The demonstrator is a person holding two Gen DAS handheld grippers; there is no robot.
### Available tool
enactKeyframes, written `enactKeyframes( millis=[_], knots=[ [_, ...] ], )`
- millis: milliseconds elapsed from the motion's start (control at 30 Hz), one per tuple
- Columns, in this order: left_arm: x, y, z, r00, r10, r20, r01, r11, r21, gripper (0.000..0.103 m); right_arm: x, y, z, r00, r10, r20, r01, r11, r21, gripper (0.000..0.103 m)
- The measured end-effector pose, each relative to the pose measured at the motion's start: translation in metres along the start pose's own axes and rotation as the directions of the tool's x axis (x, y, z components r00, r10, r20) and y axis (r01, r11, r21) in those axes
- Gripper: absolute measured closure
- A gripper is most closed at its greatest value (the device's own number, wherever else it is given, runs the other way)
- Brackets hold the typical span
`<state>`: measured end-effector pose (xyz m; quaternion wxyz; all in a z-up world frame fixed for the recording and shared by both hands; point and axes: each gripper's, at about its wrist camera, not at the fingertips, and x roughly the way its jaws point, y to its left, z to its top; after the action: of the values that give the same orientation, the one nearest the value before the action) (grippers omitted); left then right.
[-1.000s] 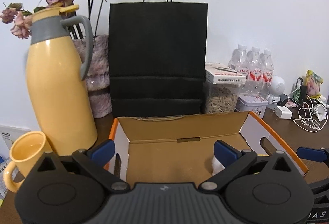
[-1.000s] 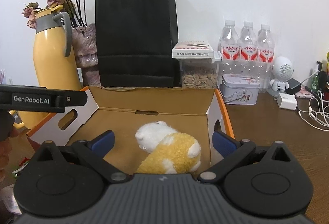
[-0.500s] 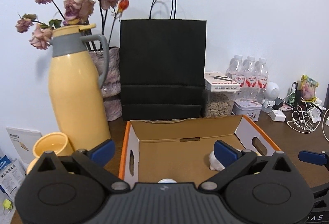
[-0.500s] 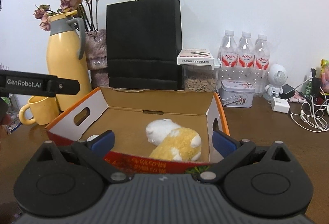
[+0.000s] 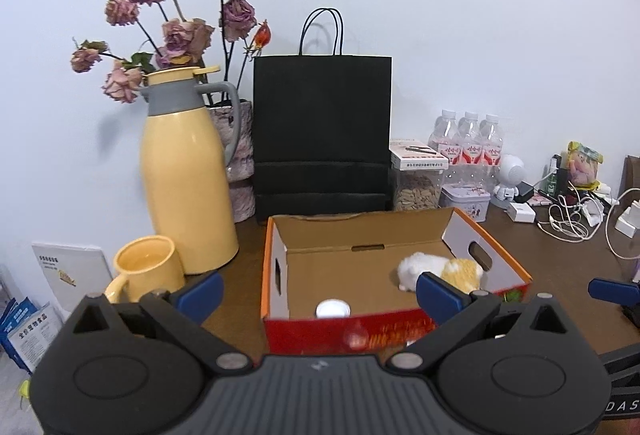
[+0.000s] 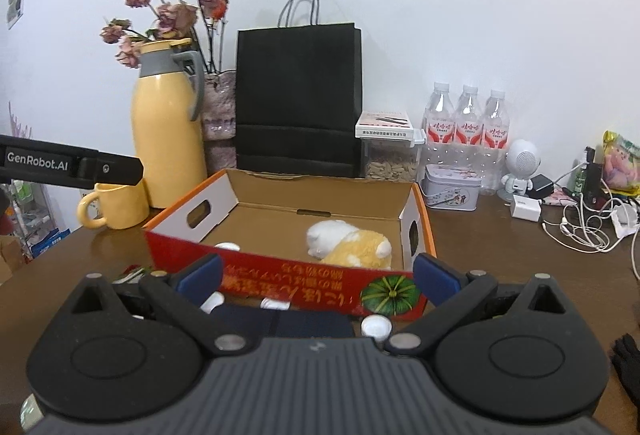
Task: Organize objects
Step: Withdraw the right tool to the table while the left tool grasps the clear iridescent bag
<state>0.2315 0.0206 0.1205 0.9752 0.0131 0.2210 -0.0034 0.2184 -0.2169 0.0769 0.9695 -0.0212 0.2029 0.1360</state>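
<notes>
Both the left gripper and the right gripper are hanging wide apart, empty, near the cardboard box holding the plush hamster; the right should be lowering squarely over the white caps lying near the box front.

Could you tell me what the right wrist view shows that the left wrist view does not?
Only the right wrist view shows the dark flat item and small white caps on the table before the box, and the pumpkin picture on its front.

Only the left wrist view shows the white booklet leaning at the wall.

Both show the cardboard box, the plush toy inside it, the yellow jug, the yellow mug and the black bag.
</notes>
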Motion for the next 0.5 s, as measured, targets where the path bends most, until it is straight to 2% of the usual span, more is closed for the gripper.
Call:
enactKeyframes(
  millis=[500],
  knots=[
    [-0.074,0.011,-0.068,1.000,-0.015,-0.027,0.015,1.000,0.019,0.000,-0.068,0.030,-0.046,1.000,0.007,-0.017,-0.008,0.999,-0.041,0.000]
  ],
)
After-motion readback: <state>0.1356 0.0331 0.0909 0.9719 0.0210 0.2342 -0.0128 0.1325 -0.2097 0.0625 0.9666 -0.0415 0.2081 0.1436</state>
